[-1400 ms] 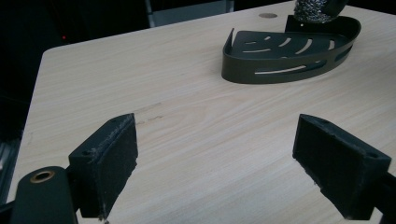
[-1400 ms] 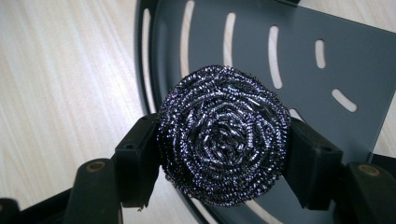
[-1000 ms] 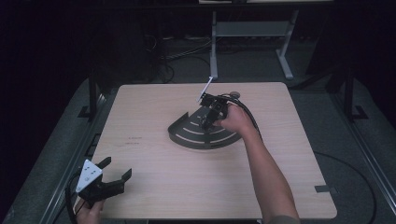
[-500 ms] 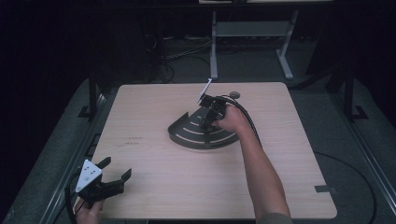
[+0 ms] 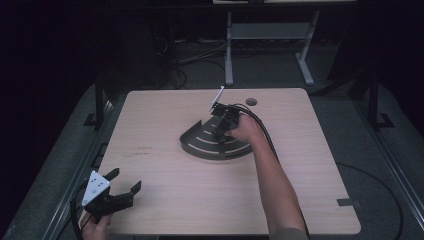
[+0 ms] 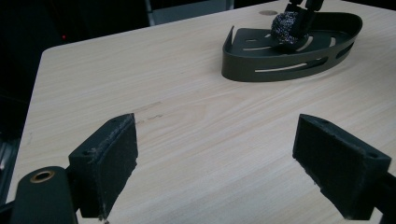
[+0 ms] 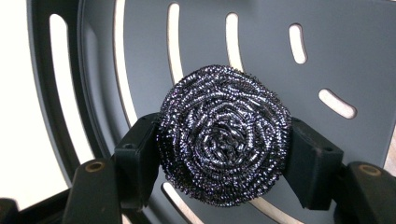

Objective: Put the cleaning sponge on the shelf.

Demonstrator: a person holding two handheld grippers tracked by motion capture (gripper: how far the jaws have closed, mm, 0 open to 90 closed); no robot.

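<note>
Dark floor and cables surround a pale wooden bench (image 5: 175, 200). Toward its far middle sits a dark slotted corner tray (image 5: 197, 145) — fan-shaped, with a low wall. The right tool (image 7: 224, 149) points down into it, its pads clamped on either side of a round steel-wool scourer (image 7: 224, 140), which hangs just over the tray's slotted floor; whether it touches the metal is hard to say. The left tool (image 5: 122, 187) rests at the near left corner — jaws spread wide, nothing between them, well apart from the tray.
</note>
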